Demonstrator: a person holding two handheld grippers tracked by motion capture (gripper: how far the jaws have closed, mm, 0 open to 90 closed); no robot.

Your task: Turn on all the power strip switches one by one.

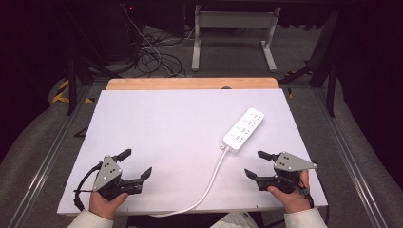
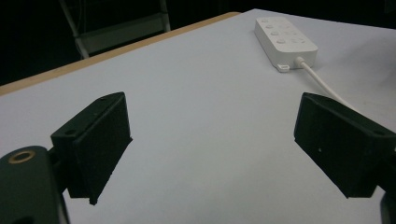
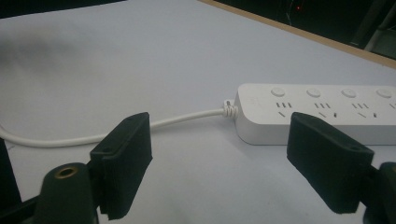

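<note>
A white power strip (image 1: 243, 129) is seen lying flat on the right half of the white table top (image 1: 166, 133), set at a slant, with its white cable (image 1: 209, 183) curving from its near end down to the table's near edge. The left gripper (image 1: 138, 164) is held by a hand (image 1: 105, 202) at the near left corner, its jaws spread wide apart with nothing between them. The right gripper (image 1: 255, 164) is held just near of the strip, jaws likewise parted and empty; in the right gripper view the strip (image 3: 322, 114) lies just beyond them. A wooden edge (image 1: 190, 84) is visible along the far side. Beyond it, a grey floor, tangled cables (image 1: 154, 54) and a white table frame (image 1: 233, 28) are seen in a dark room.
</note>
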